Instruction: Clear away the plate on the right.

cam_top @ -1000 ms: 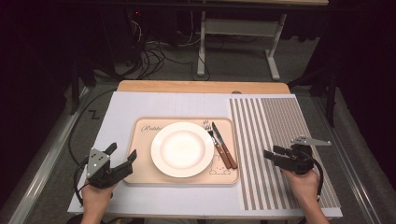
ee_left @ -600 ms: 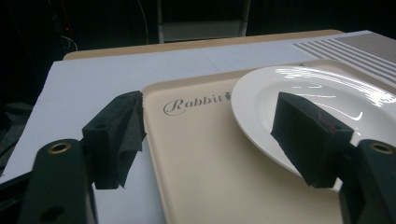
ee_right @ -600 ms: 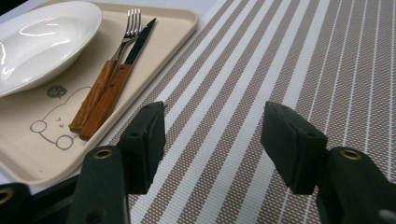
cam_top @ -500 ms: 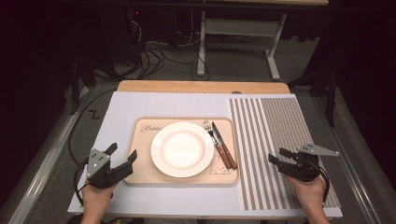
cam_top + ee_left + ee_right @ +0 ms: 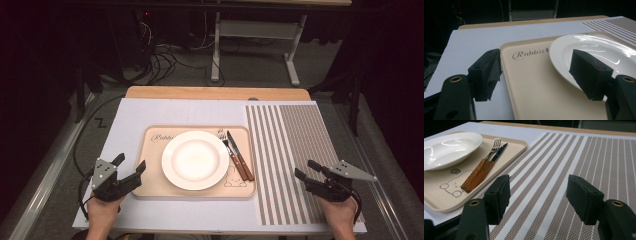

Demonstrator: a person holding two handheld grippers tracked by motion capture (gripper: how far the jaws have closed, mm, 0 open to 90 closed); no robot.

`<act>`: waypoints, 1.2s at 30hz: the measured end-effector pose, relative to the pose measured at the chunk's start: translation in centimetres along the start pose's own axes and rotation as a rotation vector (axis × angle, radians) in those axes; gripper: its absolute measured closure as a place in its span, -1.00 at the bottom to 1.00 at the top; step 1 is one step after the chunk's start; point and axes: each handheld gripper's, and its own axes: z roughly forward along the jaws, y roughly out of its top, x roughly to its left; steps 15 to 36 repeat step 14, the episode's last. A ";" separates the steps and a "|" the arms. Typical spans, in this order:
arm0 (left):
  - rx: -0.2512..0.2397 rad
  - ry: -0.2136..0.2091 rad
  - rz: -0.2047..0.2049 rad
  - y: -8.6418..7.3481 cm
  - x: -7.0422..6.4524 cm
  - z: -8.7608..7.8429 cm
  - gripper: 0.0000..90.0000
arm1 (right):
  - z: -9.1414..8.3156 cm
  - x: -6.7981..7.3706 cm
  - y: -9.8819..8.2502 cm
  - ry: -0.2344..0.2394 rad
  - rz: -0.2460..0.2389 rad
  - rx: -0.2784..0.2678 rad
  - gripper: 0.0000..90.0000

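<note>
A beige tray printed with "Rabbit" and a bear drawing lies mid-table and carries a white plate. A fork and a knife with wooden handles lie side by side to the plate's right. My left gripper stands open at the tray's front left corner; its jaws straddle the tray's left edge, with nothing held. My right gripper hovers open over the striped placemat; its jaws have just been opening with nothing between them. The right gripper view shows the plate, fork and knife to its left.
A white mat covers the left and middle of the wooden table. Cables and a metal stand's legs lie on the dark floor beyond the far edge. A metal rail runs along the table's left side.
The right gripper has moved right and toward the table's front edge over the striped placemat, and its jaws stand wider. The left gripper has kept still.
</note>
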 end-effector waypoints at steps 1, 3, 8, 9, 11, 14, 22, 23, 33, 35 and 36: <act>-0.002 -0.001 -0.001 0.0 0.0 0.0 -0.43 | -0.2 0.0 -0.1 -0.004 -0.001 -0.008 -0.17; 0.001 -0.002 0.002 0.0 -0.1 0.0 -0.43 | -0.4 -0.2 -0.3 -0.009 0.006 -0.020 -0.19; 0.008 -0.004 0.002 0.0 0.0 0.1 -0.43 | -0.5 -0.7 -0.7 -0.004 0.054 -0.044 -0.23; 0.008 -0.004 0.002 0.0 0.0 0.1 -0.43 | -0.5 -0.7 -0.7 -0.003 0.056 -0.047 -0.23; 0.008 -0.005 0.003 0.0 0.0 0.1 -0.43 | -0.5 -0.8 -0.7 -0.007 0.050 -0.048 -0.24; 0.007 -0.006 0.003 0.0 -0.1 0.1 -0.43 | -0.4 -0.8 -0.8 -0.005 0.054 -0.048 -0.24; 0.007 -0.006 0.003 0.0 -0.1 0.1 -0.43 | -0.4 -0.8 -0.8 -0.005 0.054 -0.048 -0.24; 0.007 -0.006 0.003 0.0 -0.1 0.1 -0.43 | -0.4 -0.8 -0.8 -0.005 0.054 -0.048 -0.24; 0.007 -0.006 0.003 0.0 -0.1 0.1 -0.43 | -0.4 -0.8 -0.8 -0.005 0.054 -0.048 -0.24; 0.007 -0.006 0.003 0.0 -0.1 0.1 -0.43 | -0.4 -0.8 -0.8 -0.005 0.054 -0.048 -0.24; 0.007 -0.006 0.003 0.0 -0.1 0.1 -0.43 | -0.4 -0.8 -0.8 -0.005 0.054 -0.048 -0.24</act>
